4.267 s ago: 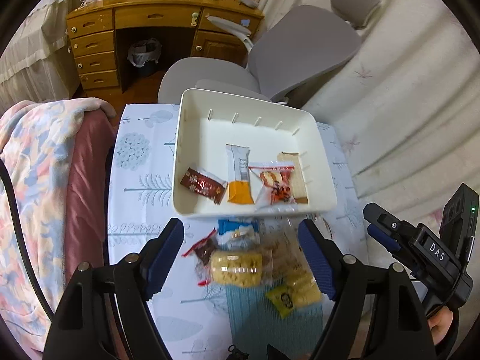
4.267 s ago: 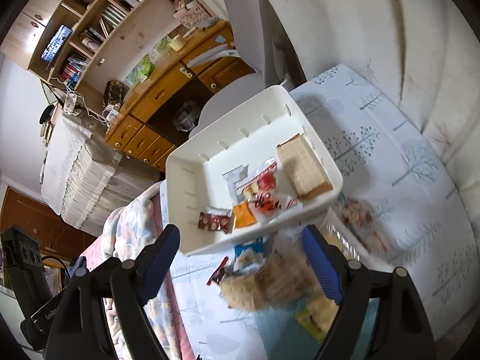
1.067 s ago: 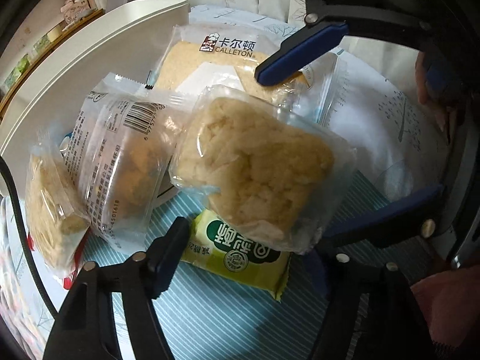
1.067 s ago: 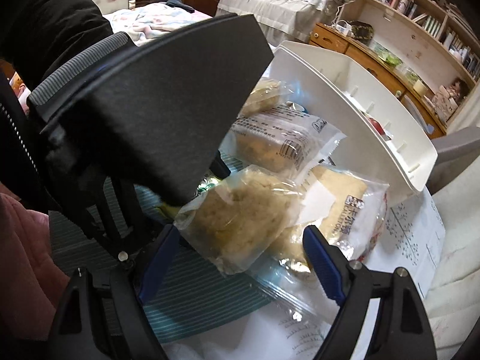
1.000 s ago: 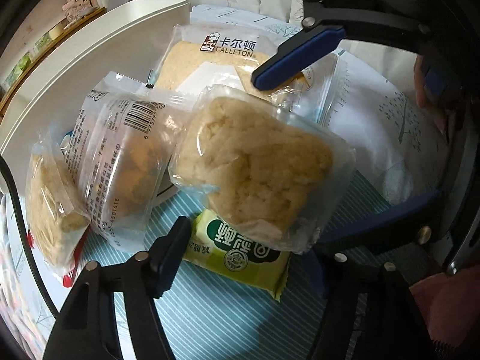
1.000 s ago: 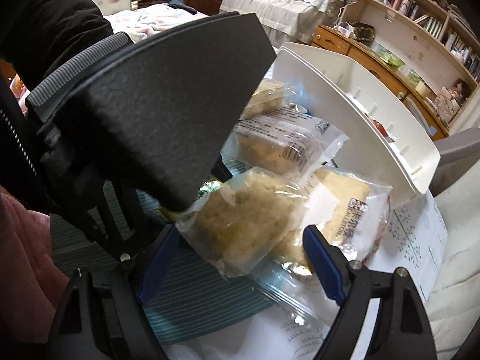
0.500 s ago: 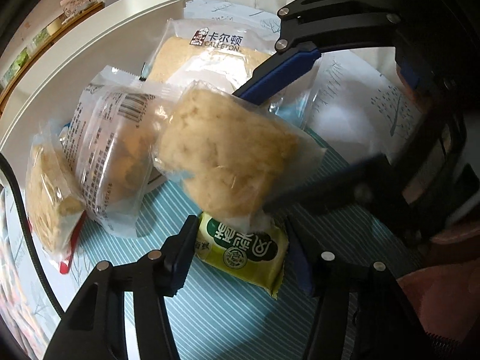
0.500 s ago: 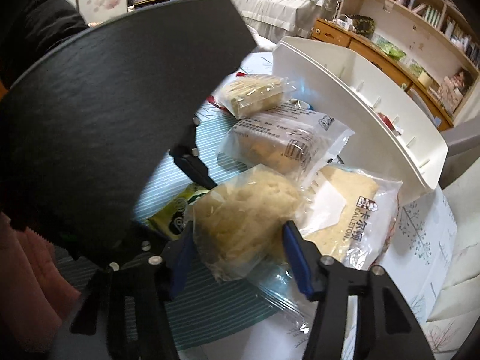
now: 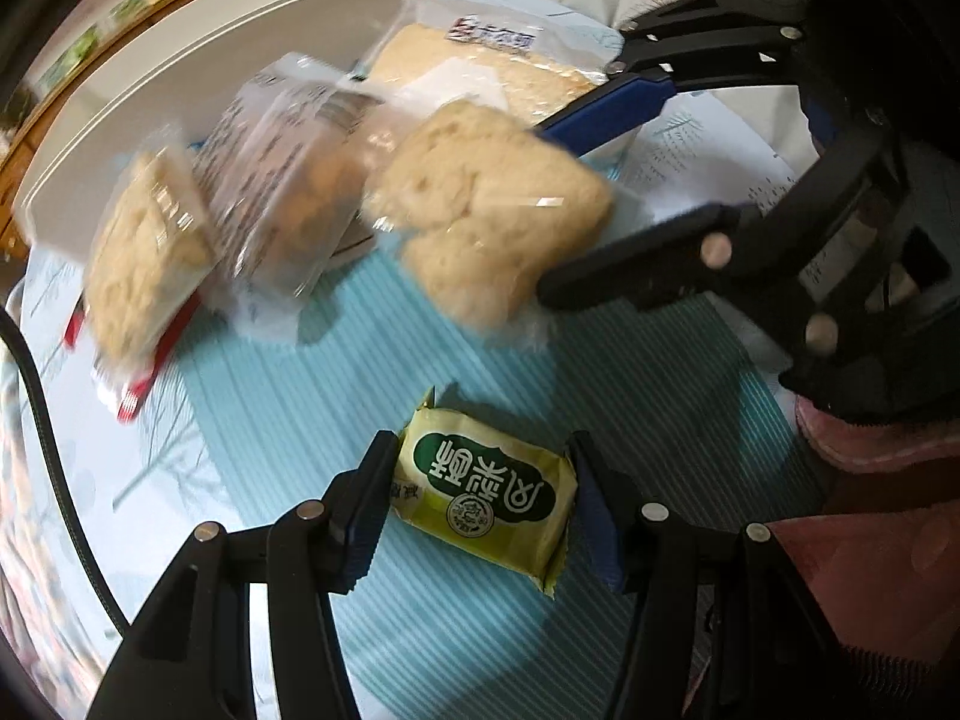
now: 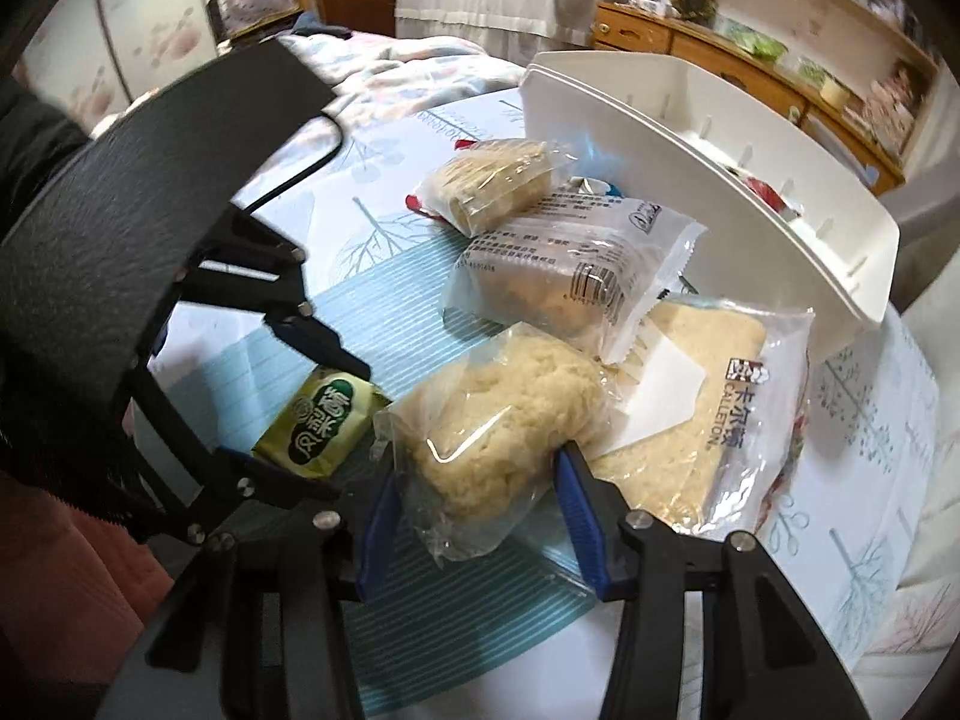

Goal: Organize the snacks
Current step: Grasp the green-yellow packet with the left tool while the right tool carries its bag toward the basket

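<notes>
A green snack packet lies on the teal striped mat, and my left gripper is shut on it, pads against both ends. In the right wrist view the same green packet sits between the left fingers. My right gripper is closing on a clear-wrapped crumbly bun, its blue pads pressing the wrapper's sides. The bun stands apart from the green packet. The white tray is behind the pile.
Beside the bun lie a barcode-printed packet, a flat Calleton cake packet and another bun packet. The tray's wall rises just behind them. A sleeve is at the right.
Both grippers have narrowed. The right one now pinches the bun packet. The left one has drawn the green packet out from under the bun, toward the near edge.
</notes>
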Demonstrator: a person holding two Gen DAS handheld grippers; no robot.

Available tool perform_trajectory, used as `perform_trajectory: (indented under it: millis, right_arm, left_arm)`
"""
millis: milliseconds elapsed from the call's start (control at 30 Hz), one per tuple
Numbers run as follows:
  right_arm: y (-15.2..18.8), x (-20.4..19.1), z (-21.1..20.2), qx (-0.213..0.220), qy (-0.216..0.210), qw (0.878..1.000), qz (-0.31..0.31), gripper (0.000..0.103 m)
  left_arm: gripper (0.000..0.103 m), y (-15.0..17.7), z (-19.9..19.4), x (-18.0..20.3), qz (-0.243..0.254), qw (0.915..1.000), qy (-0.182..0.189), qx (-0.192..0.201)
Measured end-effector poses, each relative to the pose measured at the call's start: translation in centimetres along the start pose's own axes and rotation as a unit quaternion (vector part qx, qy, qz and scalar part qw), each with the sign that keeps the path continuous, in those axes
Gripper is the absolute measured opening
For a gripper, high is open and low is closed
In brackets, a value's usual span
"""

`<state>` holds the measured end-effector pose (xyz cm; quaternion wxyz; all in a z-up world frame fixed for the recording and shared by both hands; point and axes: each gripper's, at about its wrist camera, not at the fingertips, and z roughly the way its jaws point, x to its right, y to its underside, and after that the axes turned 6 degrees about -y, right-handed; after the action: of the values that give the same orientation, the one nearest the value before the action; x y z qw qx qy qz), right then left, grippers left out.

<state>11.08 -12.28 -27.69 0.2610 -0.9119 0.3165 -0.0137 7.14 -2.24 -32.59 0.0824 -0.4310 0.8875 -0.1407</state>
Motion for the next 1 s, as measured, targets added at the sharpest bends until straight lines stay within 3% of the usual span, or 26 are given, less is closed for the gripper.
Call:
perform_trajectory:
  millis: [300, 567, 733, 1000]
  right_arm:
    - [-1.0, 0.2, -1.7, 0.037, -0.032, 0.996, 0.081, 0.050]
    - [-3.5, -1.3, -3.3, 0.074, -0.036, 0.991, 0.107, 0.050]
    - [-5.6, -1.4, -4.4, 0.102, -0.021, 0.987, 0.119, 0.050]
    - [-8.5, -0.1, -5.7, 0.147, 0.009, 0.976, 0.160, 0.050]
  left_arm:
    - [0.055, 2.9, -2.5, -3.1, -0.044, 0.9990, -0.010, 0.003]
    - [0.055, 3.8, -6.5, -6.7, -0.093, 0.9943, -0.033, 0.040]
    - [0.055, 2.2, -8.0, -9.7, -0.100, 0.9924, -0.051, 0.051]
    - [0.055, -3.1, -10.2, -12.7, -0.091, 0.9909, -0.084, 0.053]
